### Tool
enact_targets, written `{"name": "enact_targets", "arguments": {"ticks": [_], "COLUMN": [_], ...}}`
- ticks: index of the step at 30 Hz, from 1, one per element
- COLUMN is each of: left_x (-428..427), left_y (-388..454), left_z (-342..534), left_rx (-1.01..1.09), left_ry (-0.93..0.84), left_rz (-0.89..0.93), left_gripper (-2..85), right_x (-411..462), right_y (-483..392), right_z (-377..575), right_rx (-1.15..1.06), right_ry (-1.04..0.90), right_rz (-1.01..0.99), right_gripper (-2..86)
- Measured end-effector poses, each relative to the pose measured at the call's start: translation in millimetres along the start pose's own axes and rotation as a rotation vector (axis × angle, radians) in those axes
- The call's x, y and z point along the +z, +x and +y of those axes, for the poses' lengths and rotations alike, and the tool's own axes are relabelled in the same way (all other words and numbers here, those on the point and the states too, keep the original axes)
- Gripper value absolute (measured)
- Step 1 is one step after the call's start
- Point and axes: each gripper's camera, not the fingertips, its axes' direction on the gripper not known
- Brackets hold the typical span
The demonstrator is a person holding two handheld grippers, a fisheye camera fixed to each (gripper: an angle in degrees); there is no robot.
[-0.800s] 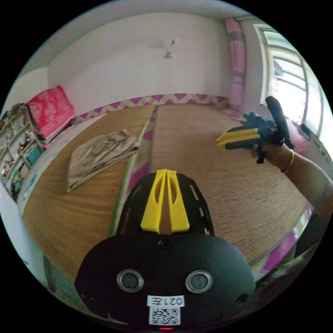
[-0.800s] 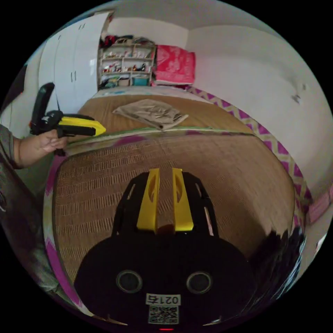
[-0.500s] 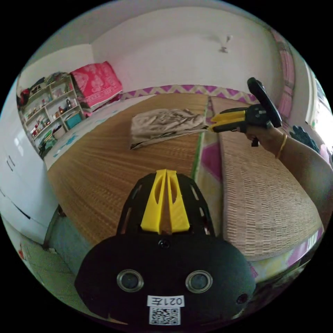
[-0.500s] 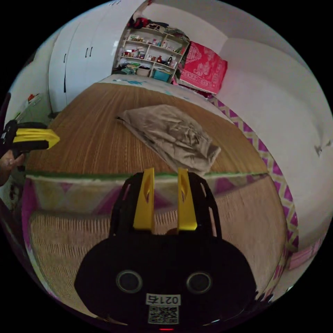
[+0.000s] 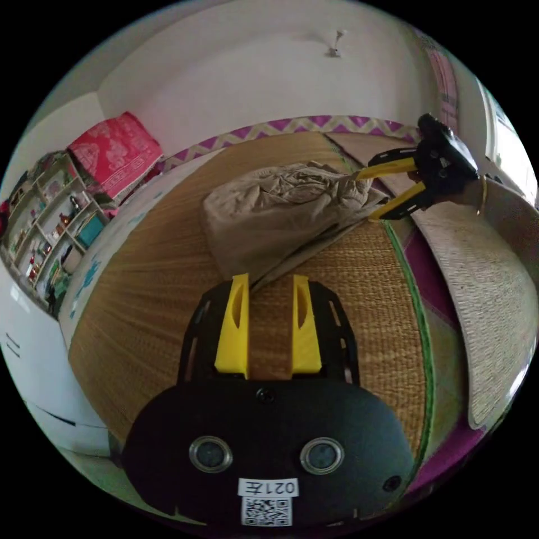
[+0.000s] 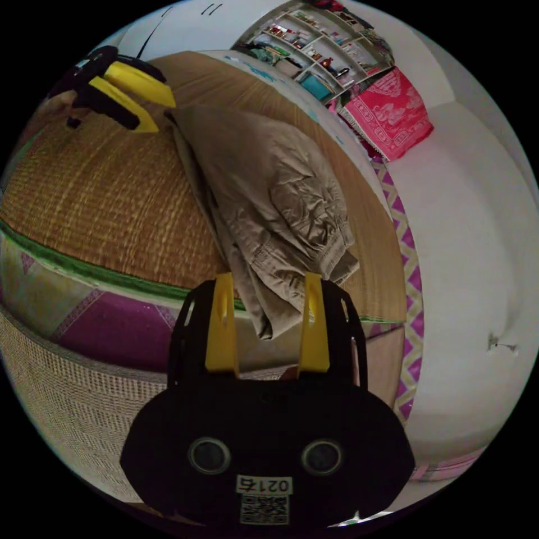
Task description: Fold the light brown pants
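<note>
Between both open tongs (image 5: 270,281), folded pants (image 5: 275,216).

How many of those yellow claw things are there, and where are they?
2. The left claw is open, at one corner of the light brown pants. The right claw is open around the pants' other end, near the woven mat's green edge.

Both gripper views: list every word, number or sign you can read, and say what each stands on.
White sticker on the left gripper: short code above a QR square, not clear enough to quote.
Matching sticker on the right gripper: likewise unclear.
Shelf items: too small to read.
Light brown pants: no text seen.
</note>
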Motion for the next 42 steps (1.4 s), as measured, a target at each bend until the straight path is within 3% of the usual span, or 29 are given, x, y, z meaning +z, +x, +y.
{"name": "enact_targets", "arguments": {"ticks": [7, 15, 24, 32, 38, 42], "left_x": [19, 9, -74, -134, -185, -201], "left_y": [19, 36, 114, 299, 396, 421], "left_z": [-15, -11, -25, -6, 61, 92], "left_rx": [0.183, 0.194, 0.245, 0.555, 0.748, 0.759], "left_ry": [-0.024, -0.037, 0.061, 0.137, 0.179, 0.161], "left_rz": [-0.06, -0.148, 0.051, 0.317, 0.264, 0.272], "left_gripper": [12.8, -0.1, -0.9, -0.9, -0.9, -0.8], "right_x": [28, 44, -86, -222, -292, -325], "right_y": [-12, -30, -23, -108, -199, -225], "right_z": [-1, -3, 96, 298, 379, 396], "right_rx": [-0.1, -0.074, -0.142, -0.08, 0.066, 0.154], "right_ry": [-0.02, -0.025, -0.046, -0.261, -0.281, -0.264], "right_rz": [-0.01, 0.066, 0.145, 0.222, 0.235, 0.223], "right_gripper": [14.9, 2.1, -0.3, -0.4, -0.4, -0.2]}}
